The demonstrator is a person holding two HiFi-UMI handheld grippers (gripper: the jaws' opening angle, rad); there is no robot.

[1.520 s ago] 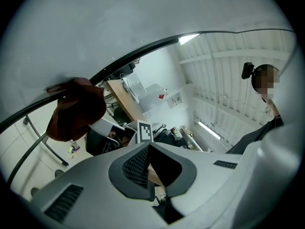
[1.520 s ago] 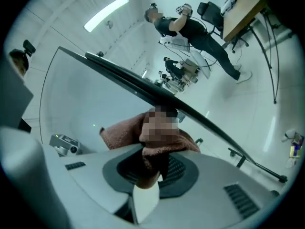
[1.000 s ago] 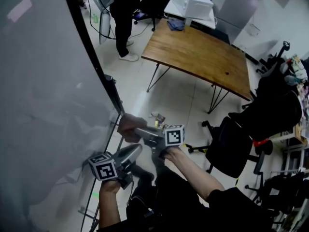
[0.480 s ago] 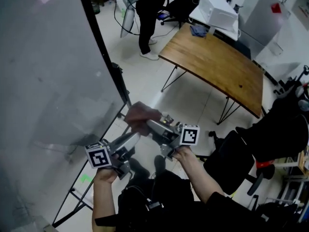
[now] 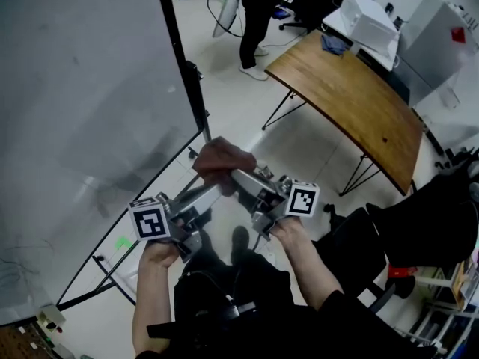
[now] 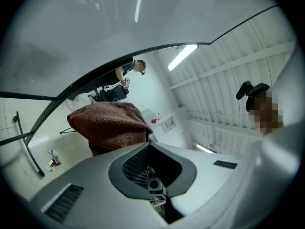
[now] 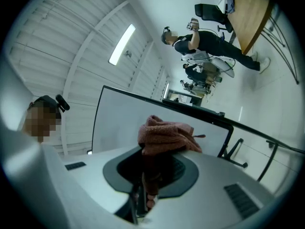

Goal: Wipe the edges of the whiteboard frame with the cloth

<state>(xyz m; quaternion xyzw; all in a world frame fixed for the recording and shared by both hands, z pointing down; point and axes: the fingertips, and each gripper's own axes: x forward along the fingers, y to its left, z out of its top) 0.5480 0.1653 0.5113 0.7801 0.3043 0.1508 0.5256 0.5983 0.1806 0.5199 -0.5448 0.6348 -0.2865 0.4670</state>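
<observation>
We see a pale tiled floor (image 5: 247, 118) carrying everything here. On the left, the black whiteboard stand (image 5: 131, 218) comes down onto it, and a small green mark (image 5: 122, 242) shows on the tiles just beside the stand's lower bar. To the far right a wooden desk (image 5: 352, 103) stands on thin black legs. At its far end sits a white boxy appliance (image 5: 370, 22), with a blue folded item (image 5: 333, 43) just beside it. A person (image 5: 258, 13) stands on the floor beyond the desk's far left corner, and a black office chair (image 5: 419, 226) stands on the floor at the near right.
</observation>
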